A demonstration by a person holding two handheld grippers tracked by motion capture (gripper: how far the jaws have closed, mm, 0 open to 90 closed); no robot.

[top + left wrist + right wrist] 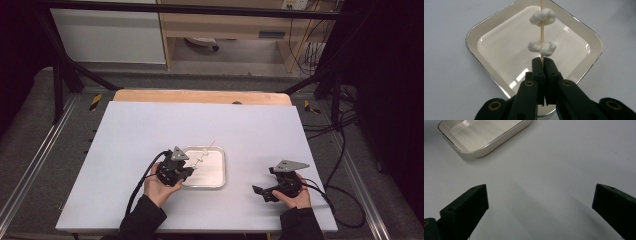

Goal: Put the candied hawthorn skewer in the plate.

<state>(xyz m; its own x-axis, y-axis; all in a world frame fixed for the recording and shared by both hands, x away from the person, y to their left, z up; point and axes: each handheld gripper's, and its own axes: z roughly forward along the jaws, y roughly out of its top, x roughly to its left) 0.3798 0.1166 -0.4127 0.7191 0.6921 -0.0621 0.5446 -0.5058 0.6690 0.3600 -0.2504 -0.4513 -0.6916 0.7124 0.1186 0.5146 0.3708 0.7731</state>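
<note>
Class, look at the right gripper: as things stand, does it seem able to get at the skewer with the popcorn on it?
Probably yes. The right gripper is open, and bare table lies between it and the tray. The skewer is held above the tray by the left gripper, its upper length exposed.

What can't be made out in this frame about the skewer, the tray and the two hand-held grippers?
- Skewer: its far tip is cut off by the top edge of the left gripper view; in the high view it is too thin to follow.
- White pieces: what they are made of is unclear.
- Tray: cut off by the right gripper view's top edge.
- Right hand-held gripper: jaw bases cut off below.
</note>
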